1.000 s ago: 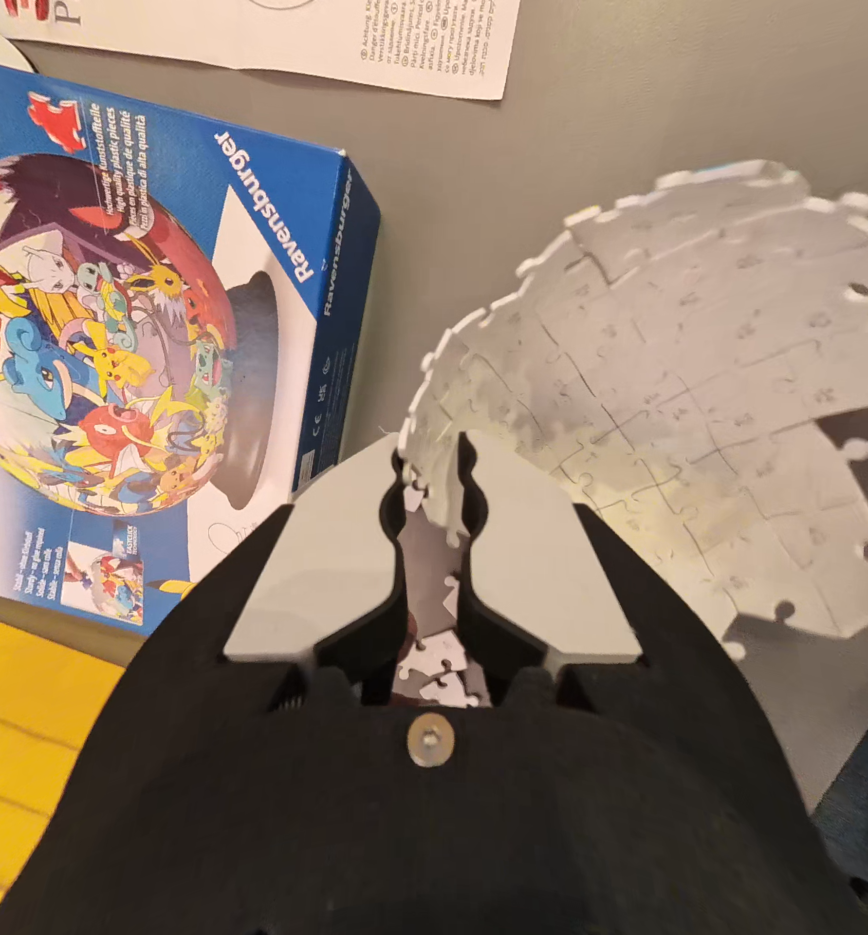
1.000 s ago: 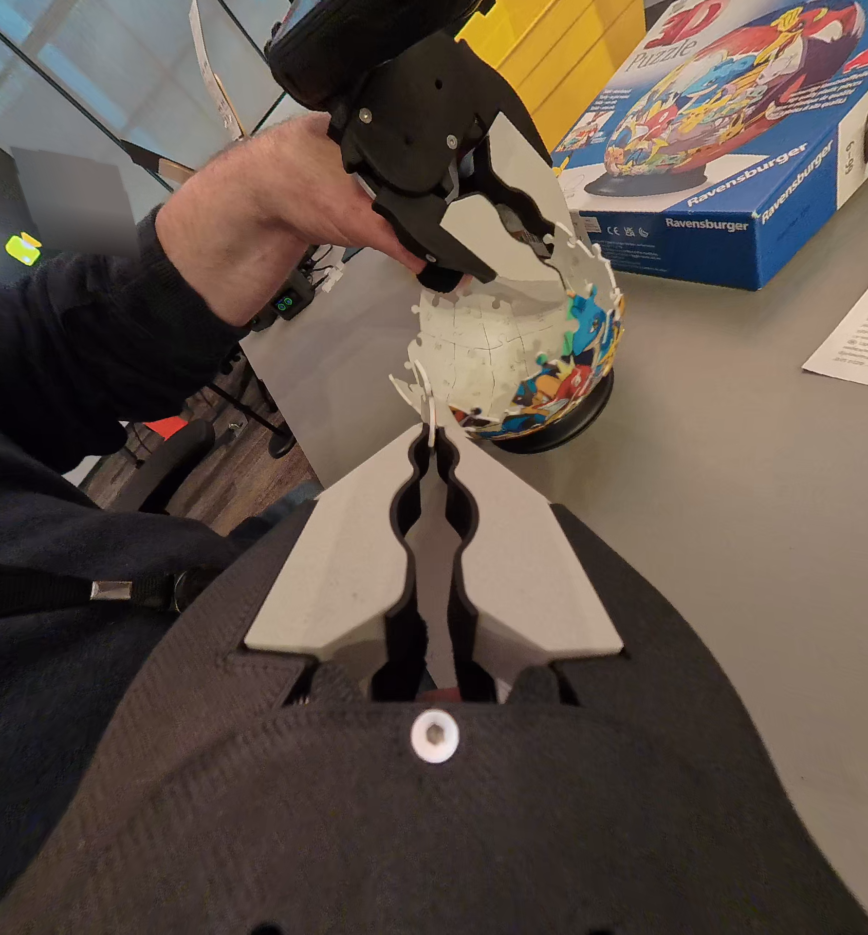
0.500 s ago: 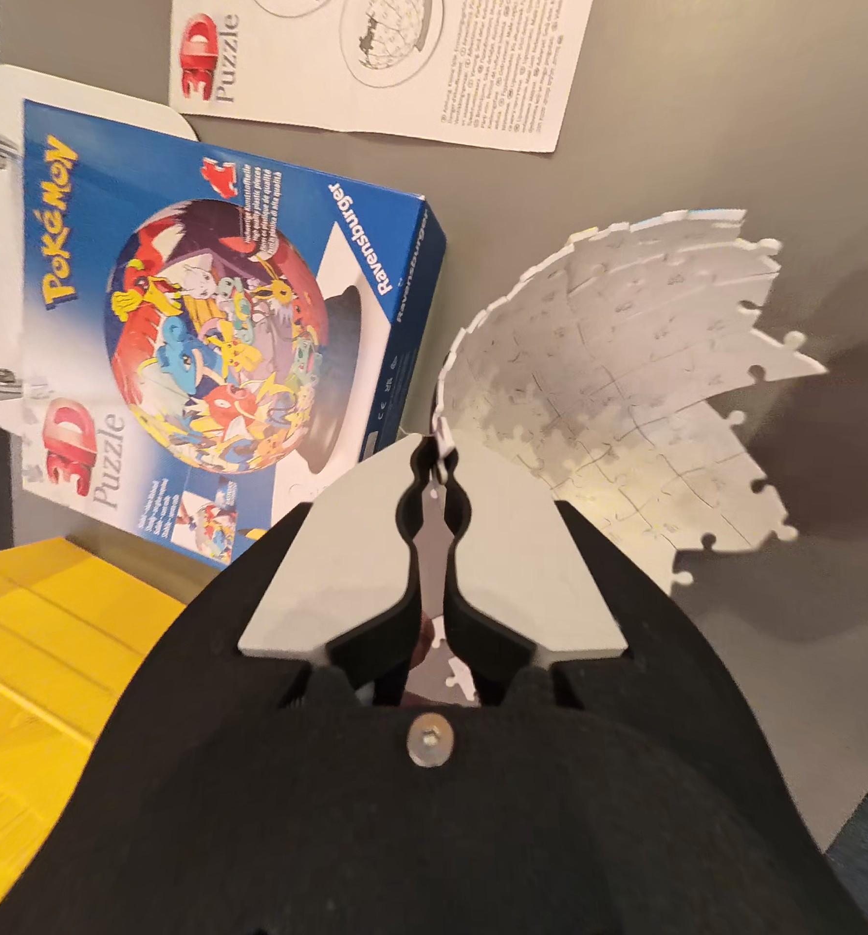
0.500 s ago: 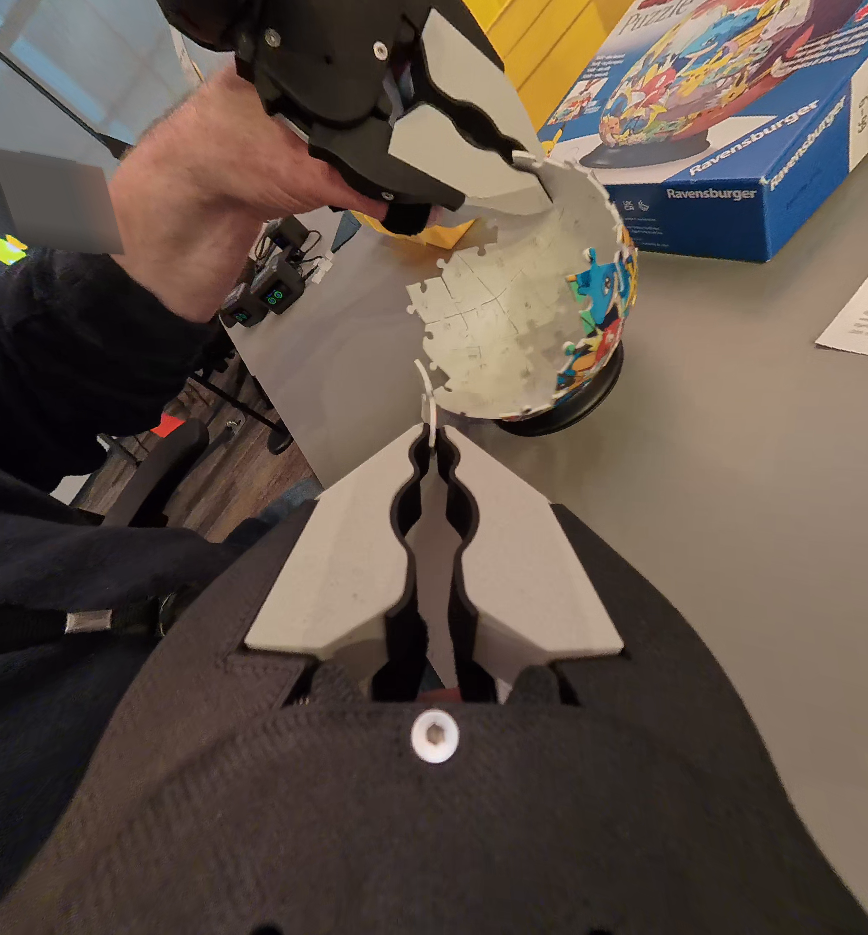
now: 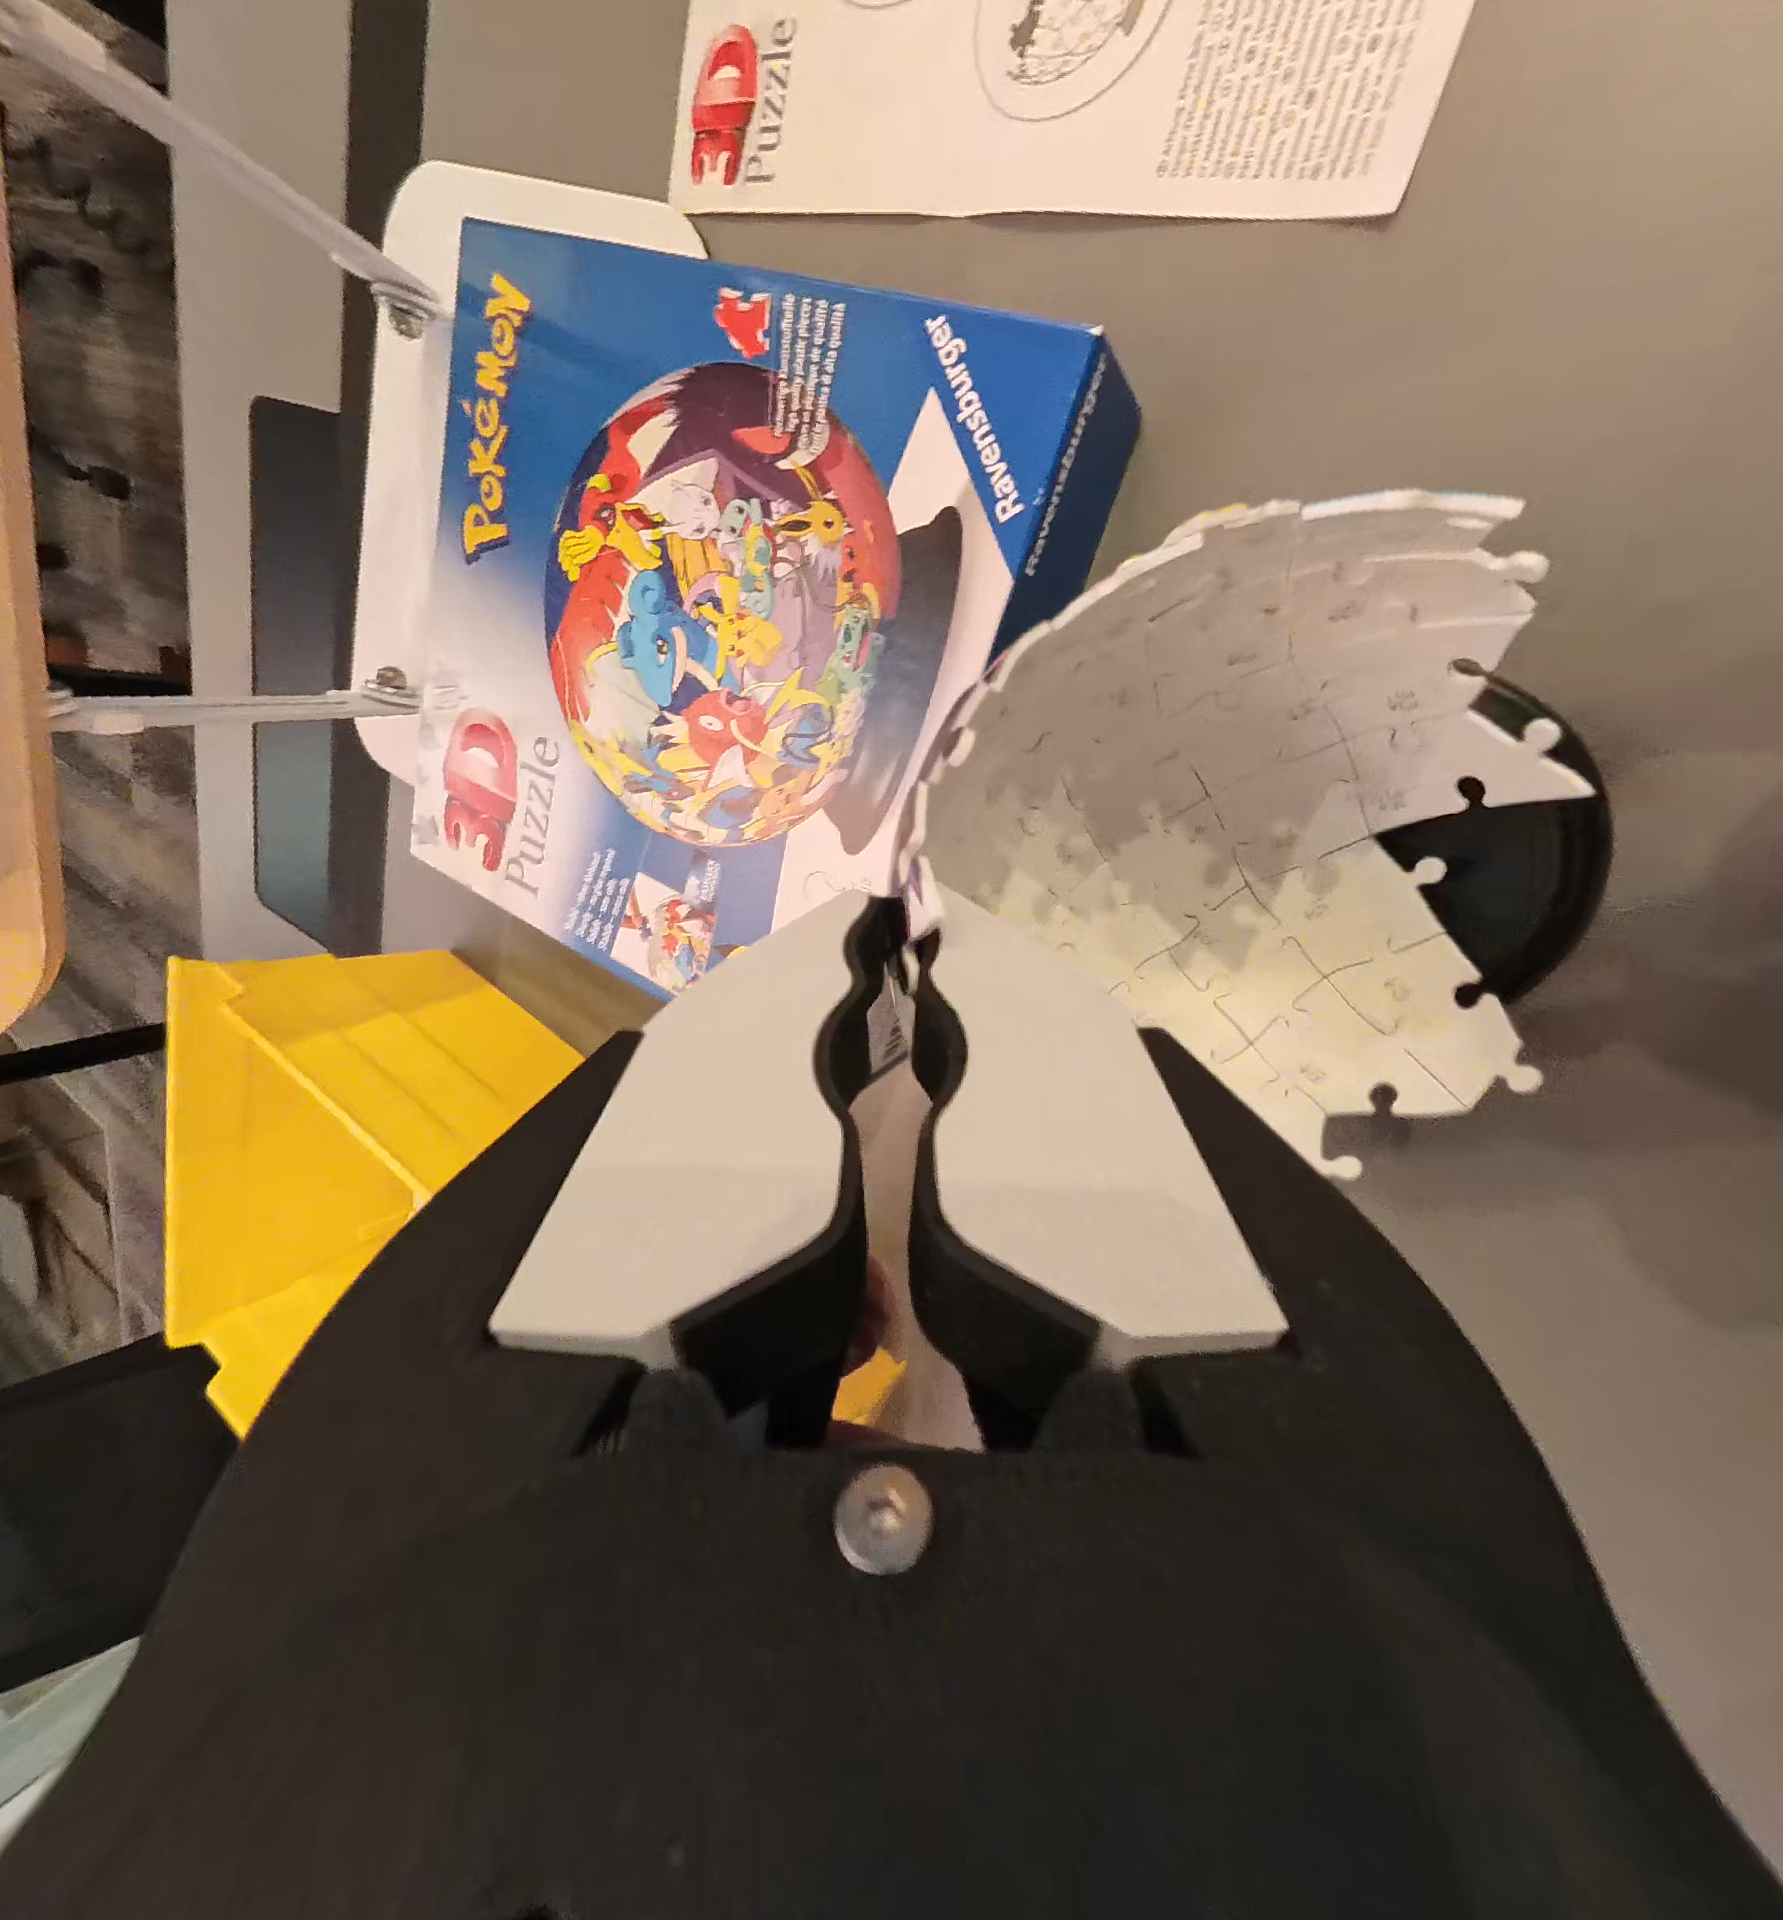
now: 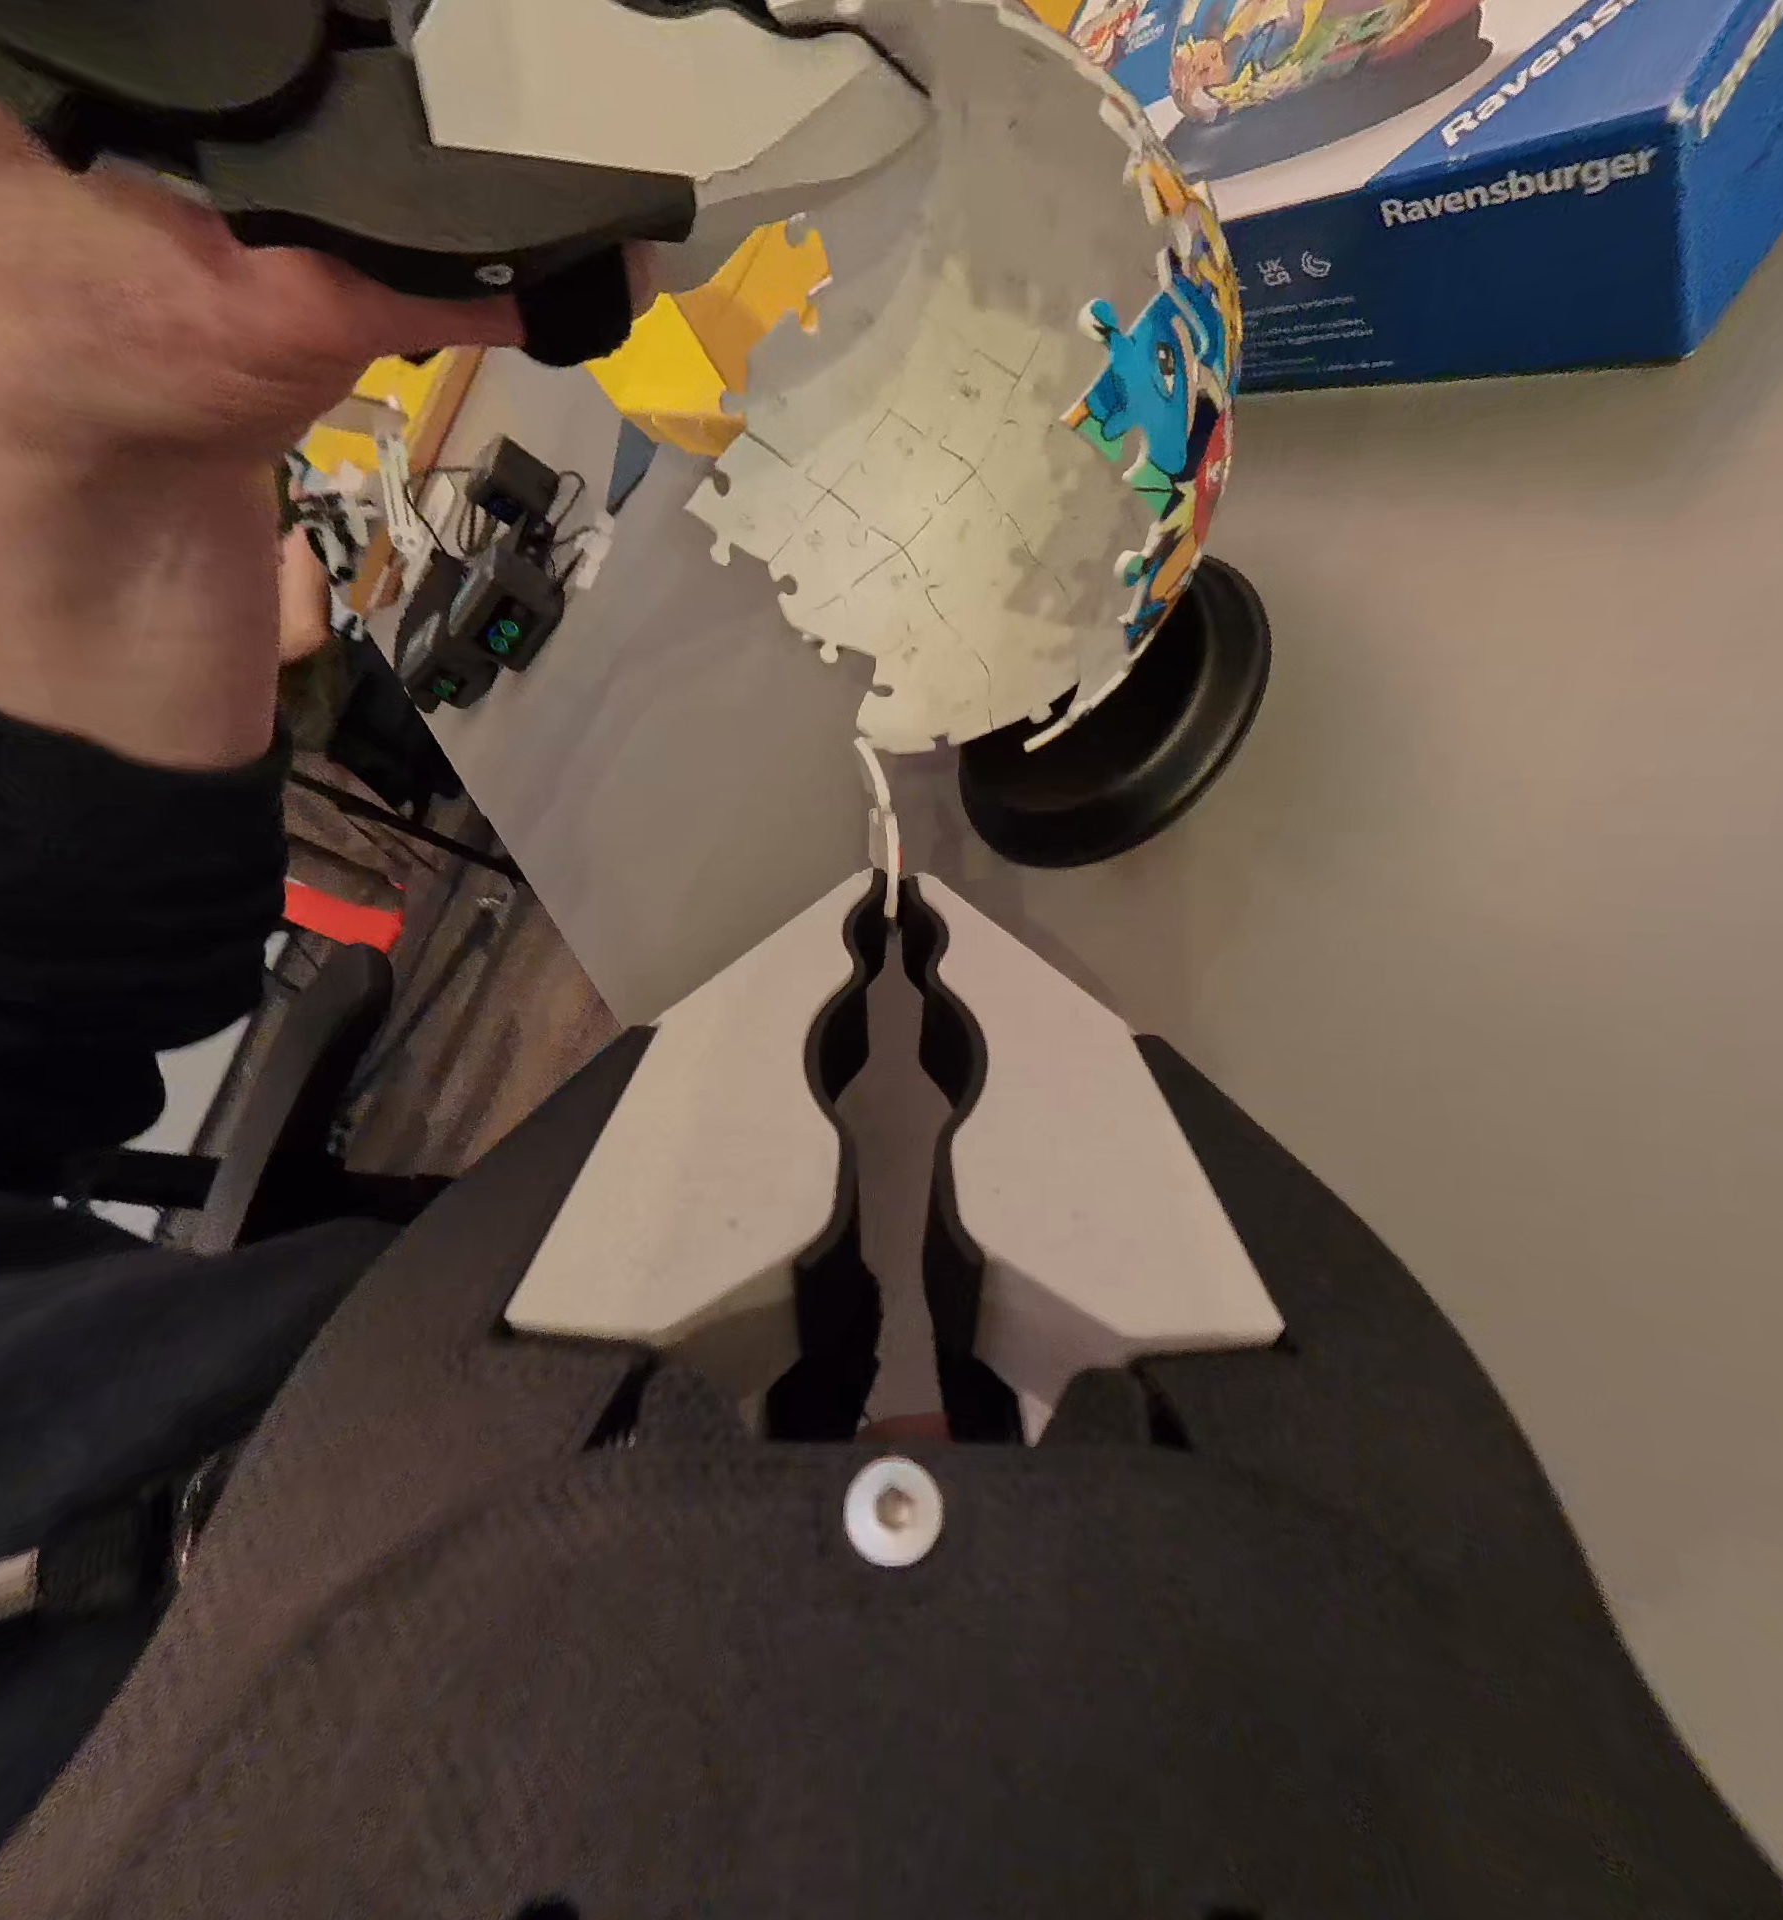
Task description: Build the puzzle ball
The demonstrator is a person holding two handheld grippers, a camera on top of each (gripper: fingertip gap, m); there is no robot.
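The partly built puzzle ball (image 5: pixel 1230 810) is a curved shell, white inside, with colourful pictures outside (image 6: pixel 1167 416). My left gripper (image 5: pixel 902 935) is shut on the shell's rim and holds it lifted above the black round stand (image 6: pixel 1126 738), which also shows in the left wrist view (image 5: pixel 1521 862). My right gripper (image 6: pixel 892 883) is shut on a small white puzzle piece (image 6: pixel 879 821), seen edge-on just below the shell's lower edge; whether it touches the shell I cannot tell. The left gripper also shows at the top of the right wrist view (image 6: pixel 908 62).
The blue puzzle box (image 5: pixel 762 582) lies on the grey table (image 6: pixel 1489 935) behind the ball. A white instruction sheet (image 5: pixel 1053 94) lies farther back. A yellow bin (image 5: pixel 326 1132) stands at the table's left edge. A hand (image 6: pixel 118 436) holds the left gripper. The gap from one gripper's tips to the other's is roughly 15 cm.
My left gripper has lifted the shell off the black stand and tilted it. The right gripper with its piece has moved closer to the shell's lower edge.
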